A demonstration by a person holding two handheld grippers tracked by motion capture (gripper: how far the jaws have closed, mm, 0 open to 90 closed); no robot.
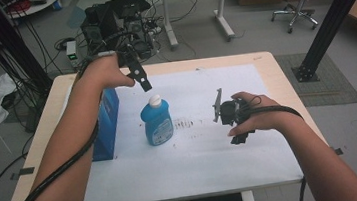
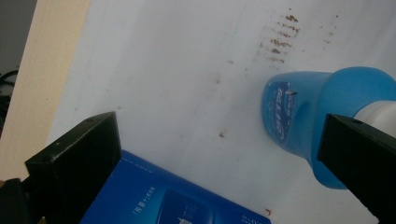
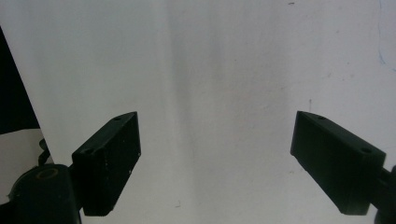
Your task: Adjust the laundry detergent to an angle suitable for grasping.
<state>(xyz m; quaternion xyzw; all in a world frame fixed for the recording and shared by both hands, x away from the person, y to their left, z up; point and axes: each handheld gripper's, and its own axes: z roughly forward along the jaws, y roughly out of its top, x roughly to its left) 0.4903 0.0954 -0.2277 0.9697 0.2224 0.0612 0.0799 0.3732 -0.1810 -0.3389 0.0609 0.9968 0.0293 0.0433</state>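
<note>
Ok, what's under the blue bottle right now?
The blue bottle stands upright on the white sheet covering the table. Brown specks mark the sheet beside it. The spot beneath its base is covered, so nothing can be told there.

Bottle [image 1: 157, 122]: glossy blue plastic. Box [image 2: 173, 198]: smooth printed card. Mat [image 1: 212, 157]: matt white, stained. Table [image 1: 284, 77] edge: pale wood.

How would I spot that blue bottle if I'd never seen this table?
Find the white sheet covering the table. Near its middle stands a blue bottle with a white cap, upright, just right of a taller blue box. Unlike the flat-sided box, it is rounded and labelled.
</note>
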